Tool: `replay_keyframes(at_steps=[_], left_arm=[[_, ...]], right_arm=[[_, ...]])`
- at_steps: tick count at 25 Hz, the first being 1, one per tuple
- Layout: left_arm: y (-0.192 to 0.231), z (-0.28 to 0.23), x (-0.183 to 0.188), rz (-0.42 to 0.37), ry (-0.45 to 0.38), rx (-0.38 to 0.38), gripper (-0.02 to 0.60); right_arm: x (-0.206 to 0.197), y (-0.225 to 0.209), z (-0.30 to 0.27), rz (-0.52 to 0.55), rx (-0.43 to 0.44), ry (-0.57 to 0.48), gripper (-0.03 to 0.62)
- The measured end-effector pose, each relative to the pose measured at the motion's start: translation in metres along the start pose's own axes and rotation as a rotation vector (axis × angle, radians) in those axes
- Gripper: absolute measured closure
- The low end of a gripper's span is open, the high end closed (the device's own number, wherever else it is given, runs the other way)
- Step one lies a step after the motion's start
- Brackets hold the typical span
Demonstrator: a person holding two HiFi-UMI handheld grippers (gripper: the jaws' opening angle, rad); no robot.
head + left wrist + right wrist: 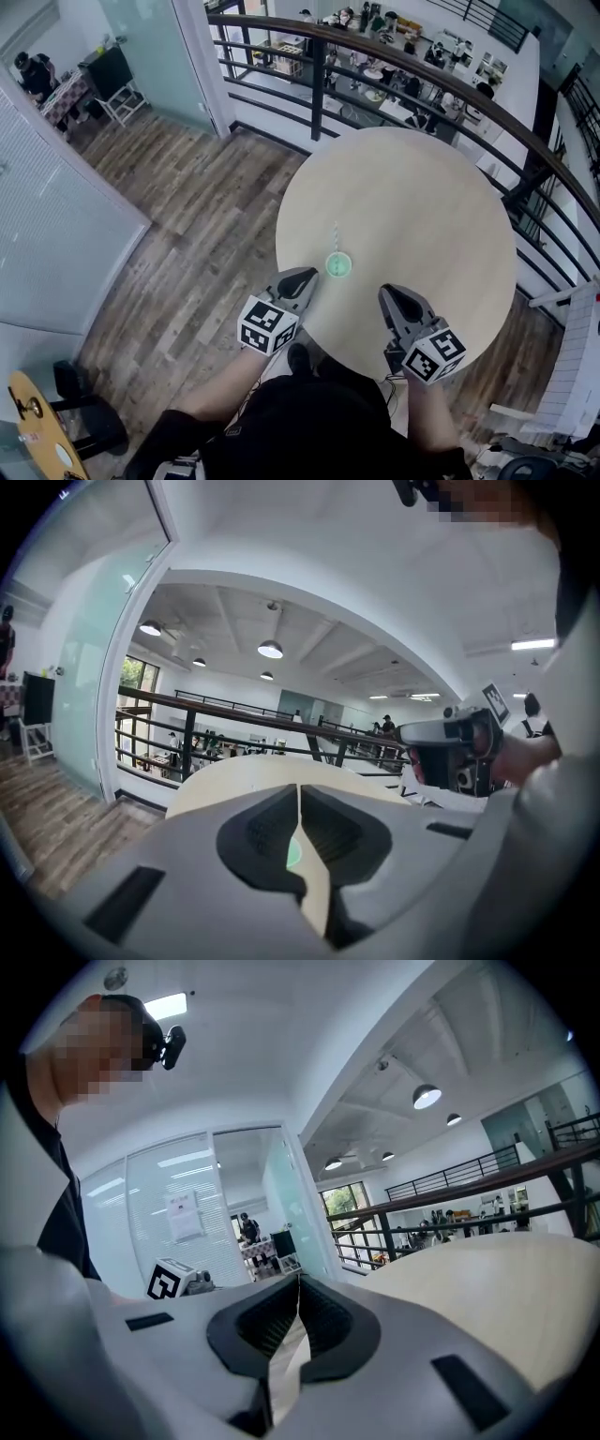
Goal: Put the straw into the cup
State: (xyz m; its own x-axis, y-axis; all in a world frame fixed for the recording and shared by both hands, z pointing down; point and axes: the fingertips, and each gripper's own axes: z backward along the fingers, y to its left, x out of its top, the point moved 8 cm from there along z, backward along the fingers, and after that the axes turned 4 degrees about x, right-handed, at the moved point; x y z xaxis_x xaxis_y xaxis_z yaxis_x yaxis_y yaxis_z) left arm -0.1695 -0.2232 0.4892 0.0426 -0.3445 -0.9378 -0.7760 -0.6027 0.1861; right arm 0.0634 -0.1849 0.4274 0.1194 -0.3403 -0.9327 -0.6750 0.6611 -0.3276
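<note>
Sitting just ahead of the left gripper (305, 279) and right gripper (390, 296), both closed and empty, the green cup (337, 266) is holding the straw (335, 239).

Cup (337, 266) smooth plastic; table (422, 206) matt pale wood; floor (187, 234) grainy wood planks.

The cup (337, 265) stands on the table (441, 187), close to its near edge and left of centre. The straw (335, 236) extends from the cup's far rim toward the table's middle. The left gripper (307, 277) is just near-left of the cup. The right gripper (391, 294) is near-right of it, farther off. A railing (375, 56) runs beyond the table's far side.
</note>
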Motion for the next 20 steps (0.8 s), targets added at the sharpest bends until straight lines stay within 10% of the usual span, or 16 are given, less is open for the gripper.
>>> replay_keyframes(at_steps=[20], left_arm=[[-0.073,0.041,0.071,-0.039,-0.16,0.047,0.574]], right_arm=[[0.044,-0.017,0.092,-0.046,0.007,-0.113,0.571]])
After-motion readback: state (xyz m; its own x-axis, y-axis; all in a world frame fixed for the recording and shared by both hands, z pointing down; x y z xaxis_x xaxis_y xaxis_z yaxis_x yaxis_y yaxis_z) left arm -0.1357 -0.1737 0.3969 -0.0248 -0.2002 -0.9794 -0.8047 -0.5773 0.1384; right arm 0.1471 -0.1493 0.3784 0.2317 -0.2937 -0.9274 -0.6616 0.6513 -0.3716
